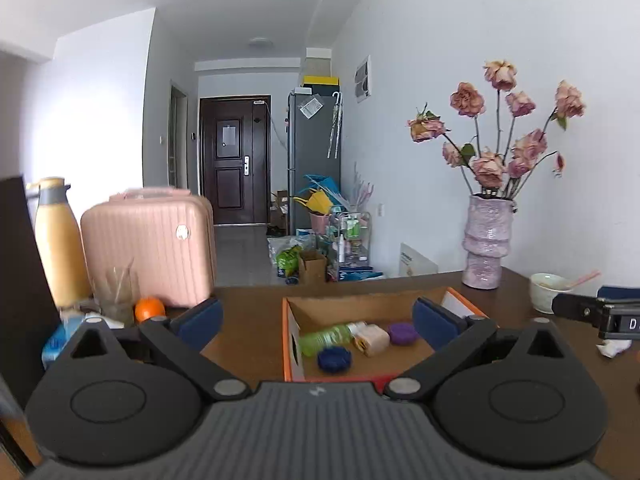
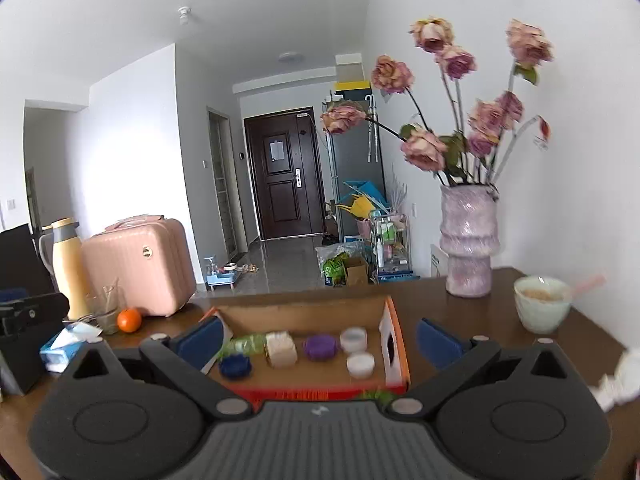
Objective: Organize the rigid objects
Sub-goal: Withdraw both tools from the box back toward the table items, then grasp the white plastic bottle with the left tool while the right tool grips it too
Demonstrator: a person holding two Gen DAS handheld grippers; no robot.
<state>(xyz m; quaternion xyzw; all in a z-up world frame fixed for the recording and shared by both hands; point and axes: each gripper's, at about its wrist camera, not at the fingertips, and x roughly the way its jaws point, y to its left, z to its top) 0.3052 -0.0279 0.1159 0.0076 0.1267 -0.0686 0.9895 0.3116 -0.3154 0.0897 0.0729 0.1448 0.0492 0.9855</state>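
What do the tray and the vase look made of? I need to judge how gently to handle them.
The tray looks like cardboard: matte brown inside, with thin orange-printed walls. The vase looks like glazed ceramic, possibly glass: its lumpy pink-white surface catches glossy highlights. Both pairs of tongs, left and right, are open and hold nothing.

Matt cardboard box (image 2: 304,314) on smooth glossy wooden table (image 2: 440,300)
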